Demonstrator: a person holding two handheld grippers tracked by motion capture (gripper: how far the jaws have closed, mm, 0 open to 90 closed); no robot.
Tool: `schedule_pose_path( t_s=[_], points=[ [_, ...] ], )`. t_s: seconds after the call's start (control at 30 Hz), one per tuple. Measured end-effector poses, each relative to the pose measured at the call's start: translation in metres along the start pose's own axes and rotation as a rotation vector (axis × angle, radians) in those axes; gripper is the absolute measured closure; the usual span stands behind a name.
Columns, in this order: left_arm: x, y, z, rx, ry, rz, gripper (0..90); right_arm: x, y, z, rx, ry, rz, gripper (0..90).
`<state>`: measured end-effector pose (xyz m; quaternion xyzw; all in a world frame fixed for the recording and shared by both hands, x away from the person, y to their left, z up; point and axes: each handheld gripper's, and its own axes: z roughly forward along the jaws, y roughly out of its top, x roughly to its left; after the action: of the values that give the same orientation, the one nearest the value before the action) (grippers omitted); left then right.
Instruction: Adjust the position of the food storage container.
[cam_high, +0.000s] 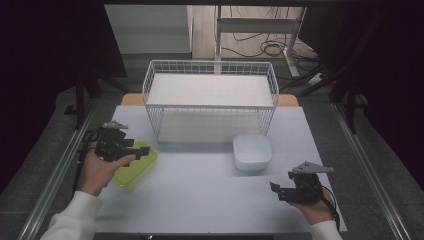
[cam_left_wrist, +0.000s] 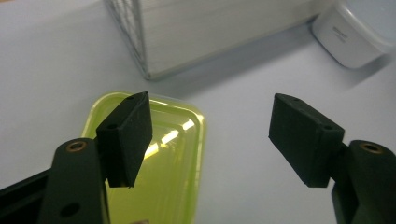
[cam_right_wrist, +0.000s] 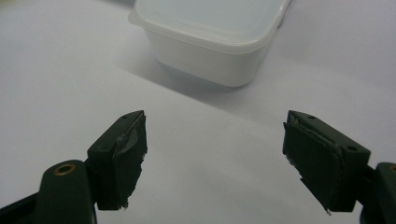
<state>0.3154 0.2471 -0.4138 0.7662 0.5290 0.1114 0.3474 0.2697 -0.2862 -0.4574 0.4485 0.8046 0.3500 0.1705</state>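
Observation:
A yellow-green plastic container (cam_high: 136, 162) (cam_left_wrist: 163, 154) lies on the left of the white table. My left gripper (cam_high: 134, 149) (cam_left_wrist: 210, 135) hovers just above it, open, with nothing between its pads. A white lidded container (cam_high: 252, 151) (cam_right_wrist: 215, 37) (cam_left_wrist: 355, 28) sits right of centre, in front of the wire basket (cam_high: 210, 100). Near the table's front right, my right gripper (cam_high: 276, 191) (cam_right_wrist: 215, 154) stands open and empty, pointing toward the white container from a short distance.
The white wire basket (cam_left_wrist: 140, 42) with a white liner stands at the back centre of the table (cam_high: 200, 200). Metal rails run along both table sides. Cables and a desk frame lie on the floor beyond.

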Motion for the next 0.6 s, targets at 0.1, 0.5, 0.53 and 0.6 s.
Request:
schedule_pose_path(
  t_s=[0.1,0.5,0.53,0.6],
  points=[
    [0.012,0.006,0.006,0.028,0.014,-0.01,32.8,-0.003,-0.002,-0.003,-0.004,-0.014,0.016,21.6],
    [0.054,0.02,0.028,0.124,0.049,-0.064,41.3,-0.003,0.0,0.002,0.008,-0.016,0.017,21.3],
    [0.056,0.02,0.03,0.131,0.059,-0.065,42.0,-0.004,0.0,0.003,0.009,-0.017,0.018,21.3],
    [0.061,0.02,0.034,0.143,0.072,-0.069,44.6,-0.005,0.0,0.003,0.011,-0.019,0.016,21.3]
  ],
)
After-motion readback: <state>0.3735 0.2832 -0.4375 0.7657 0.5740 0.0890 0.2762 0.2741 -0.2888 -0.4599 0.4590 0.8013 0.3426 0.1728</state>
